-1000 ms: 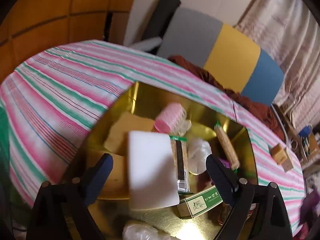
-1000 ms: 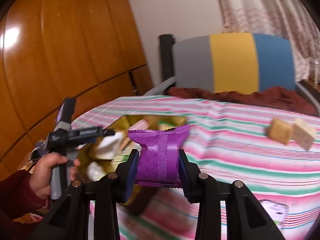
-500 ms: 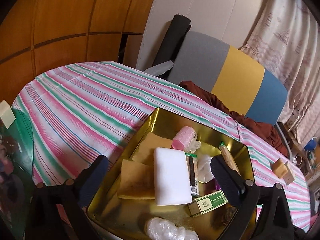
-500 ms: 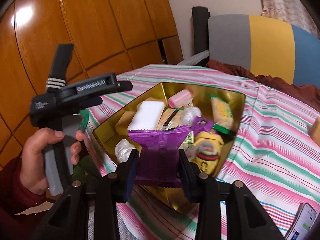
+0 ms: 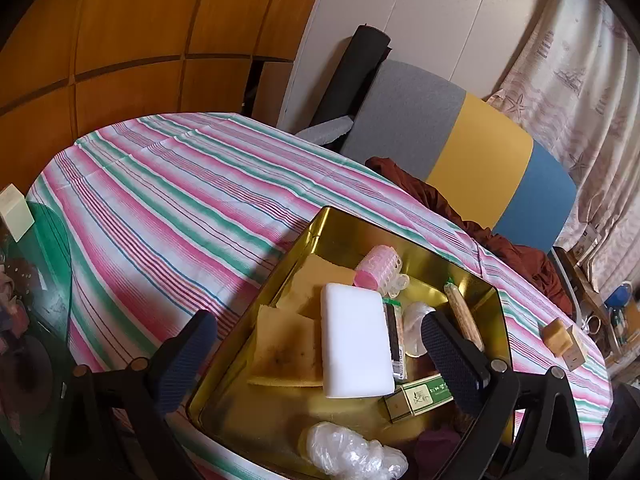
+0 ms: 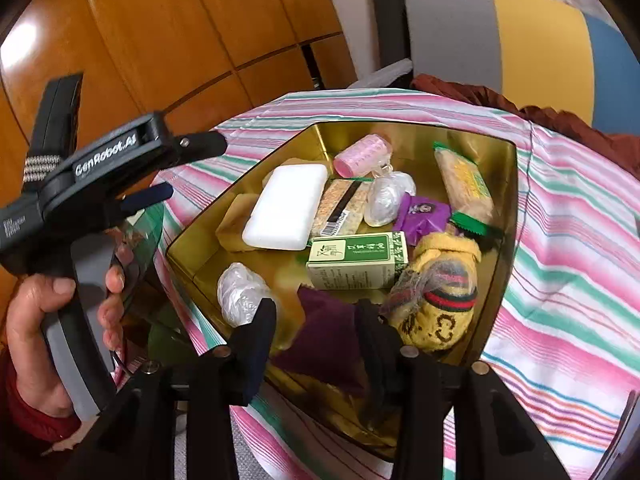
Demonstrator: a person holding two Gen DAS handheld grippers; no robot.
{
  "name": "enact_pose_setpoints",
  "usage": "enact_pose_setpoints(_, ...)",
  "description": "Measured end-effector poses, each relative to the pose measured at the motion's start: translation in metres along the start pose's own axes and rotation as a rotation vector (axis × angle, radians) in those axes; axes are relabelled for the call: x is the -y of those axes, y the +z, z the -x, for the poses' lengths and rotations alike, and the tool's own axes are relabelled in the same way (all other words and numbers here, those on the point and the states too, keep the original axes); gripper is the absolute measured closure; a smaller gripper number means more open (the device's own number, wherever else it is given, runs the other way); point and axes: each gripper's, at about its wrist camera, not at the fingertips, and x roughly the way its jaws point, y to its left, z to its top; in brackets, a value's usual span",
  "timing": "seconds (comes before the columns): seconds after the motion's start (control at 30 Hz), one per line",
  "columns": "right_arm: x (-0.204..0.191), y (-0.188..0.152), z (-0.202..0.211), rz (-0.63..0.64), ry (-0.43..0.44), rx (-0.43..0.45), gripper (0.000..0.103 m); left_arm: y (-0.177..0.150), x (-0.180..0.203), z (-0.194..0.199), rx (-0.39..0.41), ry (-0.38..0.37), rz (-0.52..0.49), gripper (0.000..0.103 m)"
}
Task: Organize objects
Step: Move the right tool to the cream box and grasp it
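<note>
Striped pink, green and white cloth covers the tabletop (image 5: 168,200), and on it sits a gold metal tin (image 6: 508,184) holding a jumble of small things. Behind stands a grey, yellow and blue chair back (image 5: 472,140). Inside the tin lie a white foam block (image 6: 286,212), a green box (image 6: 356,260), a yellow knitted sock (image 6: 444,300) and a pink hair roller (image 6: 362,156). The left tool (image 5: 320,360) hangs over the tin's near left side, fingers wide apart and empty. The right tool (image 6: 316,344) is parted too; a purple snack packet (image 6: 328,344) sits blurred between its fingers, seemingly loose, over the tin's near corner. Two tan blocks (image 5: 562,340) rest on the cloth, well apart from the tin.
</note>
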Motion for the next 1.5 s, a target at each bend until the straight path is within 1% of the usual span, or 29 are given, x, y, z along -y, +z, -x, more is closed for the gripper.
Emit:
enact_pose_setpoints(0.23,0.000,0.001,0.016,0.001,0.011,0.041,0.061,-0.003,0.003,-0.001,-0.014,-0.009,0.004,0.000)
enact_pose_setpoints(0.4,0.007,0.003,0.033,-0.016,0.001,0.077,0.061,-0.005,0.016,0.000,-0.024,-0.028,-0.026,0.000)
enact_pose_setpoints(0.53,0.019,0.006,0.046,-0.034,-0.029,0.103,0.061,-0.007,0.030,-0.001,-0.035,-0.047,-0.054,0.000)
enact_pose_setpoints(0.7,0.045,0.005,0.064,-0.079,-0.088,0.125,0.061,-0.013,0.051,0.001,-0.052,-0.082,-0.096,0.000)
enact_pose_setpoints(0.8,0.065,0.002,0.074,-0.110,-0.125,0.129,0.061,-0.018,0.066,0.001,-0.073,-0.110,-0.128,0.000)
enact_pose_setpoints(0.93,0.100,-0.002,0.093,-0.169,-0.215,0.135,0.061,-0.025,0.092,0.001,-0.097,-0.145,-0.189,0.000)
enact_pose_setpoints(1.1,0.140,-0.015,0.120,-0.227,-0.296,0.154,0.060,-0.036,0.127,0.001,-0.130,-0.194,-0.262,0.000)
enact_pose_setpoints(1.17,0.154,-0.023,0.131,-0.248,-0.324,0.161,0.057,-0.041,0.139,0.001,-0.144,-0.215,-0.289,0.000)
enact_pose_setpoints(1.23,0.168,-0.030,0.140,-0.268,-0.357,0.171,0.054,-0.046,0.153,-0.003,-0.185,-0.233,-0.321,0.000)
enact_pose_setpoints(1.3,0.184,-0.037,0.150,-0.290,-0.409,0.183,0.052,-0.051,0.167,-0.005,-0.217,-0.257,-0.341,0.000)
enact_pose_setpoints(1.4,0.223,-0.046,0.164,-0.343,-0.505,0.176,0.049,-0.060,0.185,-0.002,-0.230,-0.283,-0.380,0.000)
enact_pose_setpoints(1.5,0.268,-0.051,0.181,-0.401,-0.554,0.187,0.048,-0.070,0.202,0.001,-0.240,-0.321,-0.423,0.000)
